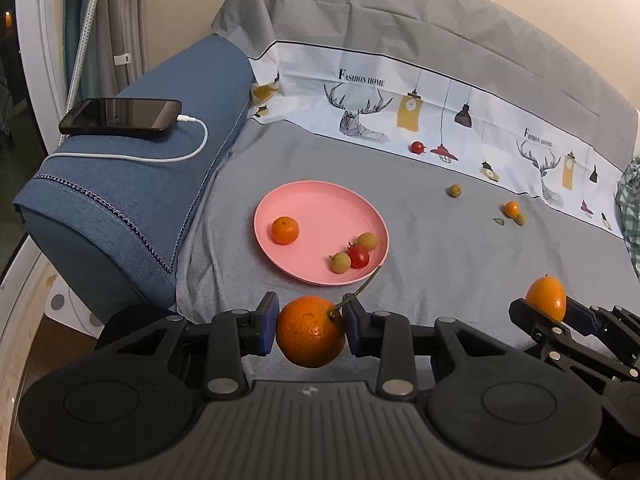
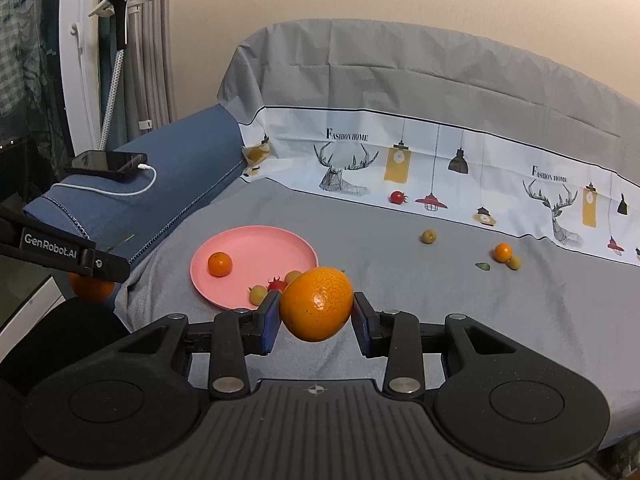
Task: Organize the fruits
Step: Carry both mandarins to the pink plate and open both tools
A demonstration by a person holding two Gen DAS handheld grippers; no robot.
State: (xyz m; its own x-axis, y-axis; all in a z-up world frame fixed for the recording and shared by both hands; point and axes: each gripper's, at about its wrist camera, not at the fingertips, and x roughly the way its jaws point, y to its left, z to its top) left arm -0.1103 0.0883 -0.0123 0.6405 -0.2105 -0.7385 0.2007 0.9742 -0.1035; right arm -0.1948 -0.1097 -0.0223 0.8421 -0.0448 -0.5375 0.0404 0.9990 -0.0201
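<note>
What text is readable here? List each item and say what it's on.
"FASHION HOME": printed cloth band above the left deer drawing.
"FASHION HOME": same band, again above the right deer drawing; smaller, still legible.
"GenRobot.AI": side of the left gripper.
No other text is visible.

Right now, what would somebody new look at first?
Probably the two big oranges: the left gripper squeezes a stemmed orange, and the right gripper squeezes another orange. Beyond them, a pink plate lies on the grey cloth, already holding small fruits.
</note>
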